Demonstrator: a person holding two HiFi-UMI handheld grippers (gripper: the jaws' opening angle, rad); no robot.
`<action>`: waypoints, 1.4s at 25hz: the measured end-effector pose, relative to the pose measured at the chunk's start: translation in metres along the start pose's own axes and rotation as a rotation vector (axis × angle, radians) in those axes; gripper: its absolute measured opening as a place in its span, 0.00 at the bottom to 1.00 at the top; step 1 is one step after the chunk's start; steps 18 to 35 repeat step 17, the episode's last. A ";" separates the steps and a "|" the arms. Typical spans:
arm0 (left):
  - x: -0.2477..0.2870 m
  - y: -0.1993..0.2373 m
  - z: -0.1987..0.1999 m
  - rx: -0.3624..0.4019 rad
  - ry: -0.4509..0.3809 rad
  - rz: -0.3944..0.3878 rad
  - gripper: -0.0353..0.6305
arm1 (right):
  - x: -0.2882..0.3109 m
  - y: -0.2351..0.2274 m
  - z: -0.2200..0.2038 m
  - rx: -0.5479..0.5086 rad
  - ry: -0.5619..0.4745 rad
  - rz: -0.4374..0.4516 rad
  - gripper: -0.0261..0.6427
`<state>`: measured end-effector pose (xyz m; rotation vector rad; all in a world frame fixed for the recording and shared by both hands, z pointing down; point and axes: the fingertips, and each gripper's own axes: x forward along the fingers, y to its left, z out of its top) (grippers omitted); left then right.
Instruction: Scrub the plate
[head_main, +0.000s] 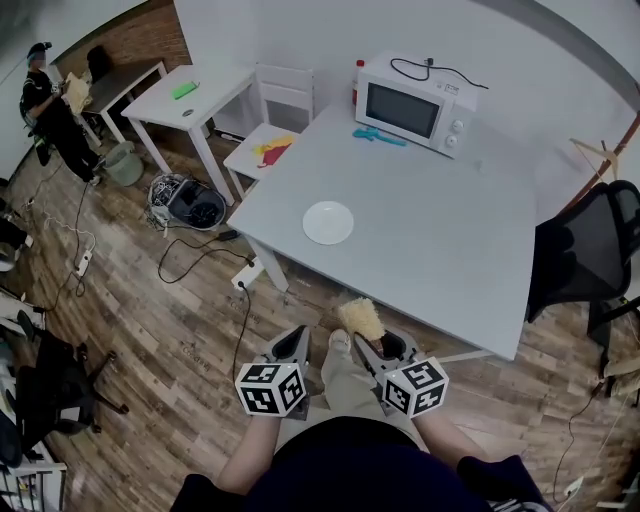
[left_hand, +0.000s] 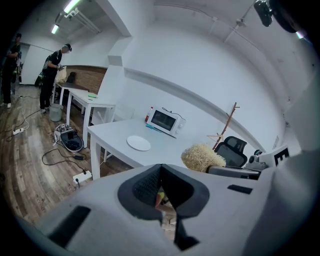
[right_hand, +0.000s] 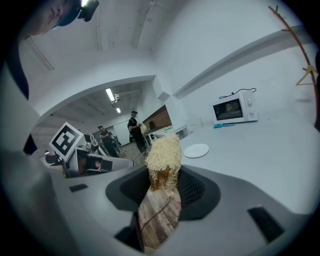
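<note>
A round white plate (head_main: 328, 222) lies on the pale grey table (head_main: 450, 250), near its left front edge; it also shows as the plate (left_hand: 138, 143) in the left gripper view and as the plate (right_hand: 196, 150) in the right gripper view. Both grippers hang in front of the table, short of its edge and above the wood floor. My right gripper (head_main: 365, 343) is shut on a straw-coloured fibrous scrubber (head_main: 362, 319), whose tuft sticks up past the jaws (right_hand: 162, 155). My left gripper (head_main: 296, 337) is shut with nothing in it (left_hand: 160, 167).
A white microwave (head_main: 415, 103) and a blue tool (head_main: 378, 136) sit at the table's far side. A black office chair (head_main: 585, 255) stands to the right. To the left are a white chair (head_main: 272, 135), a small white table (head_main: 190, 95), floor cables and a person (head_main: 50, 110).
</note>
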<state>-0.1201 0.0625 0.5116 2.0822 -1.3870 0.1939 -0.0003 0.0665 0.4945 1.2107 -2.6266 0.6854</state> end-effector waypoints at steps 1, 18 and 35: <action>-0.001 0.000 0.001 0.001 -0.002 -0.002 0.08 | 0.000 0.001 0.000 -0.001 -0.001 -0.002 0.28; -0.011 -0.001 0.006 -0.026 -0.014 -0.027 0.08 | -0.005 0.009 0.012 0.005 -0.029 0.002 0.28; -0.011 -0.001 0.006 -0.026 -0.014 -0.027 0.08 | -0.005 0.009 0.012 0.005 -0.029 0.002 0.28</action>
